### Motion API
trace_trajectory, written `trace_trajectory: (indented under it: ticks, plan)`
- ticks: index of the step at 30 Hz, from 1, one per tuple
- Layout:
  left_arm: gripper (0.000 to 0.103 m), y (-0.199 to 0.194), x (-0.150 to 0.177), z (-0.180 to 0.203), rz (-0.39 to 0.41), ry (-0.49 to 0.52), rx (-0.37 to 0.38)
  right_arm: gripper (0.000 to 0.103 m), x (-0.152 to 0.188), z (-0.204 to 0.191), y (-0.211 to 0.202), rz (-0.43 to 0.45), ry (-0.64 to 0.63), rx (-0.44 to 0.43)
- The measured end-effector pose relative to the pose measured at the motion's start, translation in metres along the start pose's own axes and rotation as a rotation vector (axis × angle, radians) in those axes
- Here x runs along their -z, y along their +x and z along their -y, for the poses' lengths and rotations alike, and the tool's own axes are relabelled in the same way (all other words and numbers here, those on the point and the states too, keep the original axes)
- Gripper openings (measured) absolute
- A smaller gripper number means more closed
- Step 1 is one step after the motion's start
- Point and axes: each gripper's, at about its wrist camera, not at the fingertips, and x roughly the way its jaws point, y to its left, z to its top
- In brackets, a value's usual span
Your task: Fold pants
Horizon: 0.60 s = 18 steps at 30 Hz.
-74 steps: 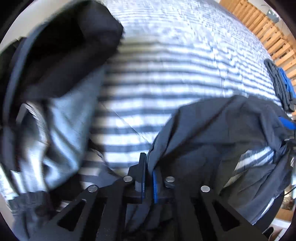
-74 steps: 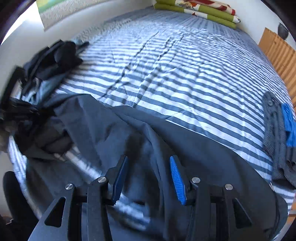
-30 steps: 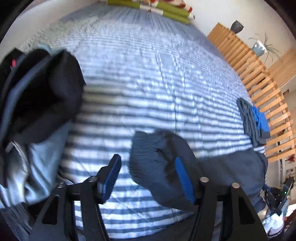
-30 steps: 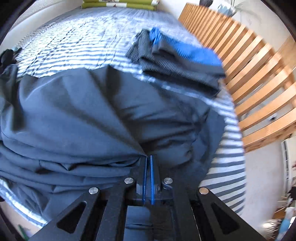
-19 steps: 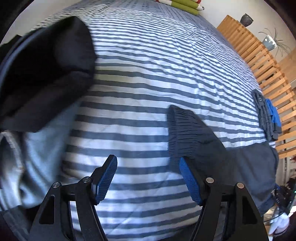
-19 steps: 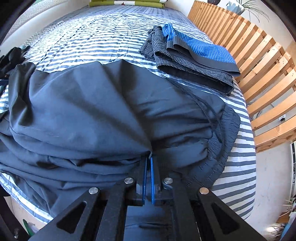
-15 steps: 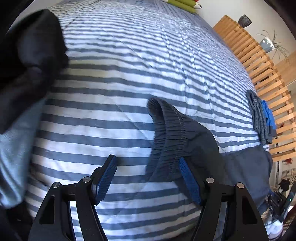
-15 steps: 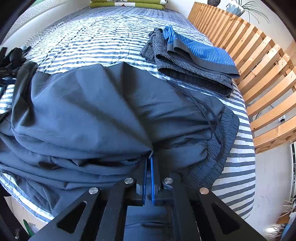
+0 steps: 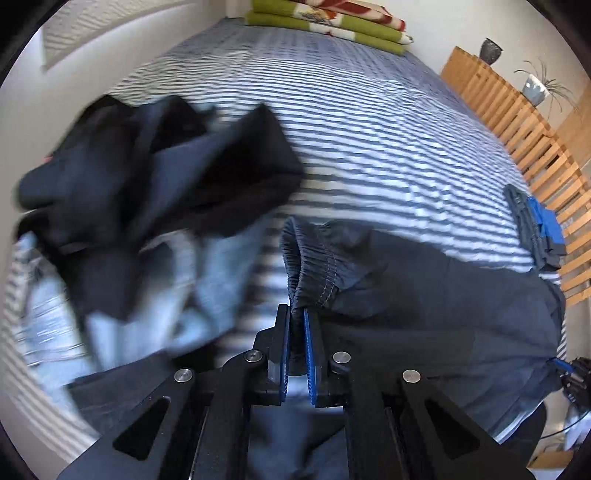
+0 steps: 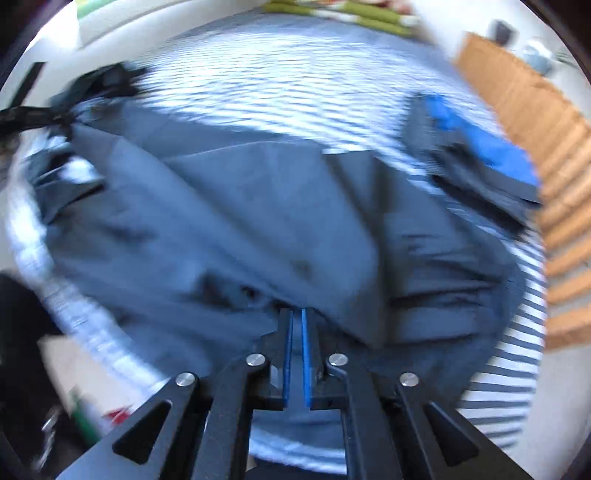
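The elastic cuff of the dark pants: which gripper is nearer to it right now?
Left. The left gripper is closing on the elastic cuff, fabric between its pads. The right gripper is at the far end of the dark pants, its jaws opening.

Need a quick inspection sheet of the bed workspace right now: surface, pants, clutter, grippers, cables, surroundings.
Surface: striped bedcover, mostly bare at the far end.
Job's things: dark pants spread along the near edge, elastic cuff bunched.
Clutter: dark clothes pile left; folded stack right.
Grippers: left gripper closing, cuff between its pads; right gripper opening, pants fabric at its tips, blurred.
Cables: nothing seen.
Surroundings: wooden slat frame, folded blankets, potted plant.
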Motion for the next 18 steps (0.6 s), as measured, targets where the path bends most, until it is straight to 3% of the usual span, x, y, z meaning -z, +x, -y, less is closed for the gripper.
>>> trace_trajectory:
  ticks: [3,8,10,12,15,18]
  plan:
    - [0.013,-0.011,0.020,-0.030,-0.056,0.049,-0.116,0.025,-0.003,-0.017,-0.015,0.024,-0.074,-0.078]
    - [0.038,-0.008,0.011,-0.029,-0.016,0.040,-0.123,0.035,-0.034,-0.005,-0.045,0.132,-0.061,-0.234]
    - [0.046,0.015,0.002,-0.014,-0.034,0.072,-0.137,0.042,-0.050,0.003,-0.048,0.168,-0.045,-0.234]
    - [0.051,0.036,-0.002,-0.004,-0.059,0.140,-0.243,0.047,-0.068,0.014,-0.041,0.179,-0.013,-0.184]
    - [0.050,0.072,-0.007,0.000,-0.133,0.129,-0.267,0.048,-0.099,0.035,-0.007,0.141,0.069,-0.122]
    - [0.031,0.083,-0.005,-0.003,-0.139,0.136,-0.321,0.048,-0.130,0.049,0.039,0.071,0.132,-0.101]
